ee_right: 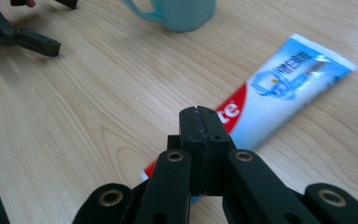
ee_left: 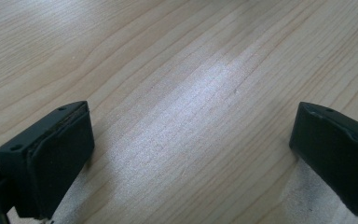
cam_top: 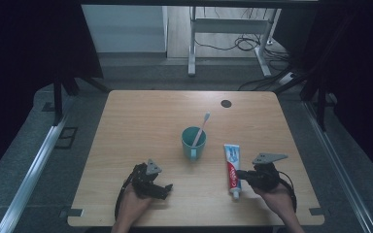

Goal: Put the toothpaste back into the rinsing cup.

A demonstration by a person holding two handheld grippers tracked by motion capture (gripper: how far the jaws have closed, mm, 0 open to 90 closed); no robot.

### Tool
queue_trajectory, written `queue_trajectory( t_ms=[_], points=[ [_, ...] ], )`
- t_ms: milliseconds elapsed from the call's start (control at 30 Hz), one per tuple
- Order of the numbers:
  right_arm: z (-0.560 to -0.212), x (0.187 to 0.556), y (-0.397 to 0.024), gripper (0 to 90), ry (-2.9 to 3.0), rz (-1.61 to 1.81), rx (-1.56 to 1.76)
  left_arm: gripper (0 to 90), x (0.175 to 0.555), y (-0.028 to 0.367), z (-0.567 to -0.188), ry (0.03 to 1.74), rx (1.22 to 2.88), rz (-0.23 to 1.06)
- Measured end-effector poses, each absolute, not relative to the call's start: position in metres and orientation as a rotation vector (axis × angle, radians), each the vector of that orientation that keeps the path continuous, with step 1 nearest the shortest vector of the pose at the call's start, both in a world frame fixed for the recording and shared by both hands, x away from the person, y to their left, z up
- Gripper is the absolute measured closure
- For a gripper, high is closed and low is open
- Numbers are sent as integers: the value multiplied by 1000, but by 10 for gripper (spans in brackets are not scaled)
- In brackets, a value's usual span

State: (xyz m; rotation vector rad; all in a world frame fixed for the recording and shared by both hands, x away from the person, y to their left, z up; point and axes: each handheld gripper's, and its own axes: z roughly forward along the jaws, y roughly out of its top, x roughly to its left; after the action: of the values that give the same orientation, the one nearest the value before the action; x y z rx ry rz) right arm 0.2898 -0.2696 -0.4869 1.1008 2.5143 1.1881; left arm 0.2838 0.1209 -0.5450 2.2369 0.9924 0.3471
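1. Toothpaste tube (cam_top: 232, 169) is the item in hand here: it lies flat on the bench (cam_top: 141, 121), white and blue at its far end, red toward the cap, with the cap end pointing at the person's edge.
2. The bench is a pale wood top; a small dark round spot (cam_top: 226, 103) sits near its far right corner.
3. A teal mug (cam_top: 193, 143) stands upright near the middle of the bench, just left of the tube's far end, handle toward the person.
4. The right gripper (cam_top: 240, 174) sits at the tube's right side near the cap end. In the right gripper view its tips (ee_right: 199, 122) are pressed flat together, closed on nothing, with the tube (ee_right: 279, 88) lying under and beyond them; whether they touch it cannot be told.
5. The left gripper (cam_top: 162, 188) rests low on the near left of the bench, well apart from the tube. In the left gripper view it (ee_left: 191, 154) stands wide, bare wood between the two pads.
6. A white toothbrush (cam_top: 201, 127) leans in the mug, its head up and tilted toward the far right.
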Motion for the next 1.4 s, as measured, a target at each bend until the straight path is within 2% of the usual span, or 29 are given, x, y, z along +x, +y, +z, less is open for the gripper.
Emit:
queue_trajectory(
  t_ms=[600,1400],
  points=[
    [-507,294,-241,891,2605,1142,1087,0,284,121,-545,993,2236,348],
    [-506,293,-272,889,2547,1139,1171,0,284,121,-545,995,2235,348]
  ],
)
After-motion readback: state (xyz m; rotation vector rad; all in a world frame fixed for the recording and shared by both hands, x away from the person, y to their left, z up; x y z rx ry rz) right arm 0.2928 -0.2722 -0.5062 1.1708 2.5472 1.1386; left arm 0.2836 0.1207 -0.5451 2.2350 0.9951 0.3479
